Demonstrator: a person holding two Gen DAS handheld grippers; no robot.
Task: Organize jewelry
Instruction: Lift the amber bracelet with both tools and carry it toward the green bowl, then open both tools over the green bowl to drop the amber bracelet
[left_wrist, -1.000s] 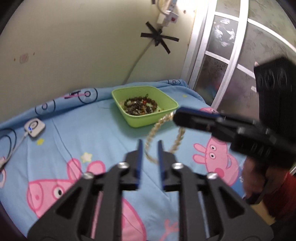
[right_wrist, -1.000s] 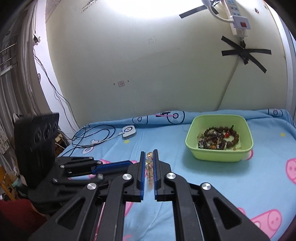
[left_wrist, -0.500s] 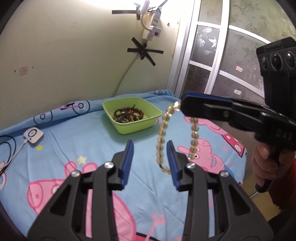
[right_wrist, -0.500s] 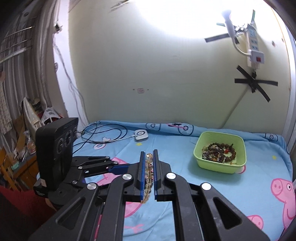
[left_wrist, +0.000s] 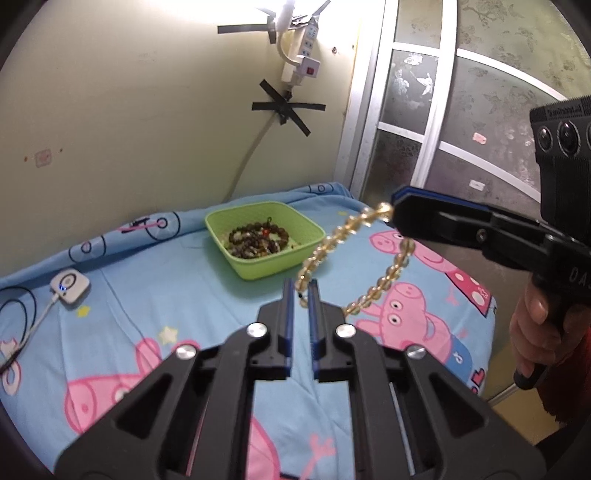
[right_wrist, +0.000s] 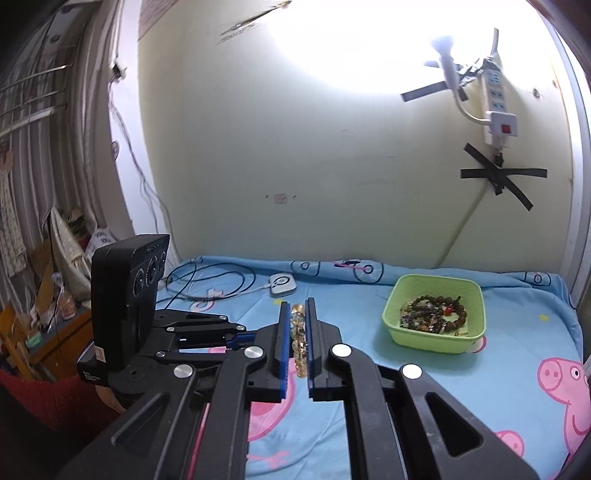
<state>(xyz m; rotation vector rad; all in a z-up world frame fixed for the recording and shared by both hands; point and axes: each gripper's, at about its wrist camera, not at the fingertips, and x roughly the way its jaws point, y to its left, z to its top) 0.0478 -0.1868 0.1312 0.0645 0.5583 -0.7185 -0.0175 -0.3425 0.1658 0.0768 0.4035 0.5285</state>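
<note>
Yellow-gold and translucent: noted the bead bracelet (left_wrist: 327, 243) (right_wrist: 298, 343) hanging in the air above the bed, well apart from the blue cartoon-pig sheet (left_wrist: 166, 288) below. Found it gripped at two places. Saw the right gripper (left_wrist: 397, 210) (right_wrist: 297, 306) entering the left wrist view from the right, its fingers pressed together on the upper end of the loop, with two strands of beads sagging down and leftward from there. Saw the left gripper (left_wrist: 301, 291) (right_wrist: 236, 330) with its fingers drawn in close and pinching the lower end of the same loop, a bead or two showing in the narrow gap between the blue pads. Confirmed from the right wrist view: a column of beads clamped between the right pads. Could not make out the left fingertips from that side, hidden behind the right gripper's body.

Noted the right hand (left_wrist: 532, 332) wrapped around the handle at the frame's edge.

Located the green tray (left_wrist: 258, 269) (right_wrist: 424, 341) farther back on the sheet, near the wall, holding a heap of dark bead bracelets (left_wrist: 255, 240) (right_wrist: 436, 315). Spotted a small white device (left_wrist: 70, 288) (right_wrist: 282, 284) with a cable lying off to the tray's left.
</note>
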